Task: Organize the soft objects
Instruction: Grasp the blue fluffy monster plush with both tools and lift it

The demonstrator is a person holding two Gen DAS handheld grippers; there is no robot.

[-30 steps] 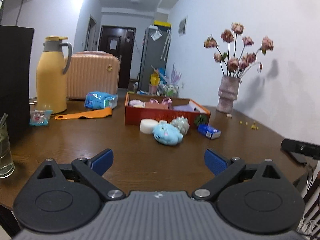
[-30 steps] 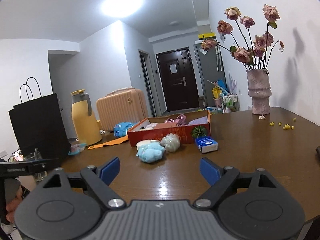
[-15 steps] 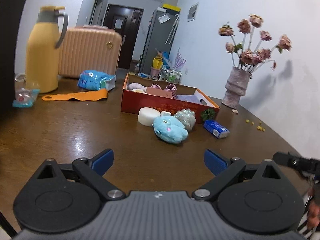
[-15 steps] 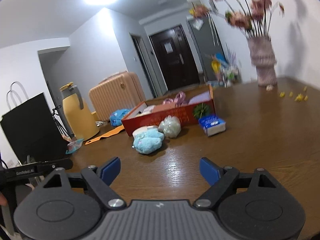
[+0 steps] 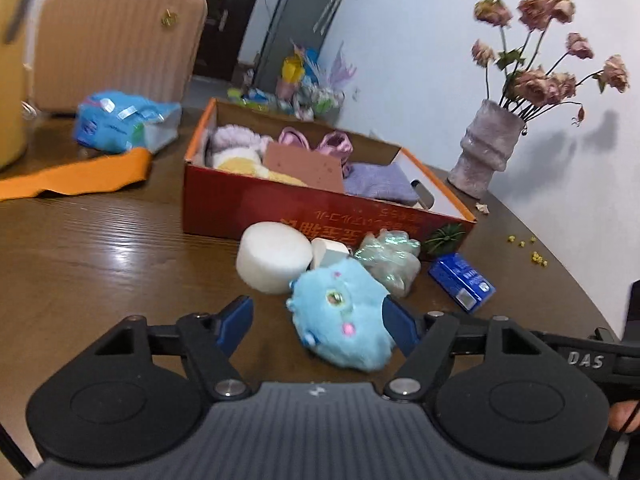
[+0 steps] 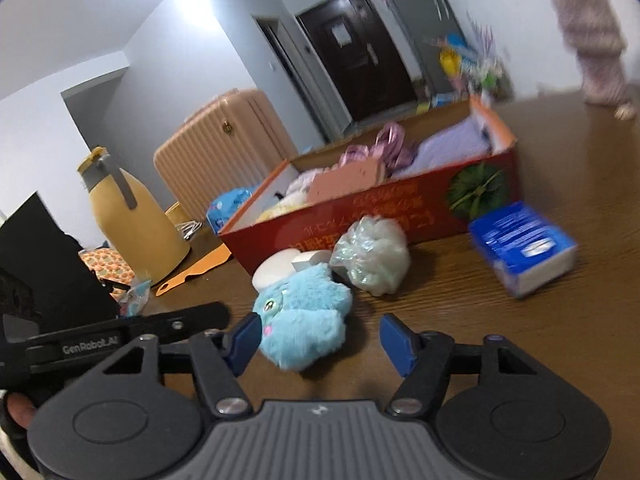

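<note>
Closing both sets of jaws around the same toy, we should let one take it: the red box (image 5: 280,204) on the table (image 5: 100,248) waits just behind the blue plush (image 5: 340,316), which sits between the left hand-held gripper (image 5: 316,320) and right hand-held gripper (image 6: 320,338), both half-wide, gripping nothing yet

Vase (image 5: 485,156) — suitcase (image 5: 116,36) — yellow jug (image 6: 132,224)

left hand-held gripper (image 5: 316,326), jaws closing, straddles the blue plush toy (image 5: 340,314) before the red box (image 5: 320,204).
</note>
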